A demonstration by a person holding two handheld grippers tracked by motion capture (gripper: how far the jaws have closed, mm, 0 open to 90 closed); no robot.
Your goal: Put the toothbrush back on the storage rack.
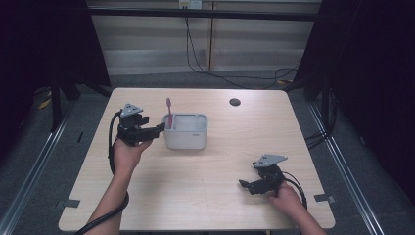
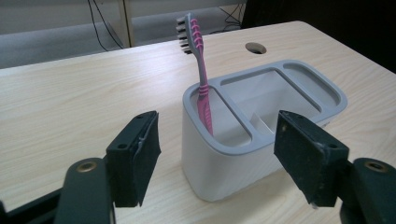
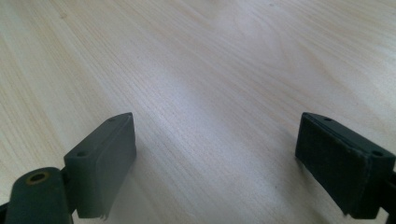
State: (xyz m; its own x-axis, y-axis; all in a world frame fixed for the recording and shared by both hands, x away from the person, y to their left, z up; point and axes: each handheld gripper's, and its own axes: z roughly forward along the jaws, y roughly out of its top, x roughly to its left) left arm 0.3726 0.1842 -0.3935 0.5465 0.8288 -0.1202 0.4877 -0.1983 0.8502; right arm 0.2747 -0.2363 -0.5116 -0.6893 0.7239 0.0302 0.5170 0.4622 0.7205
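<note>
A pink toothbrush stands bristles-up in the left slot of a grey-white holder with three compartments. From above, the toothbrush leans in the holder near the table's middle. My left gripper is open just short of the holder, nothing between its pads; from above, the left gripper points at the holder's left end. My right gripper is open over bare wood; the right gripper rests low at the front right.
The wooden table has a round cable hole at the back. Cables trail on the floor behind the far edge. Metal rails run along both sides of the table.
</note>
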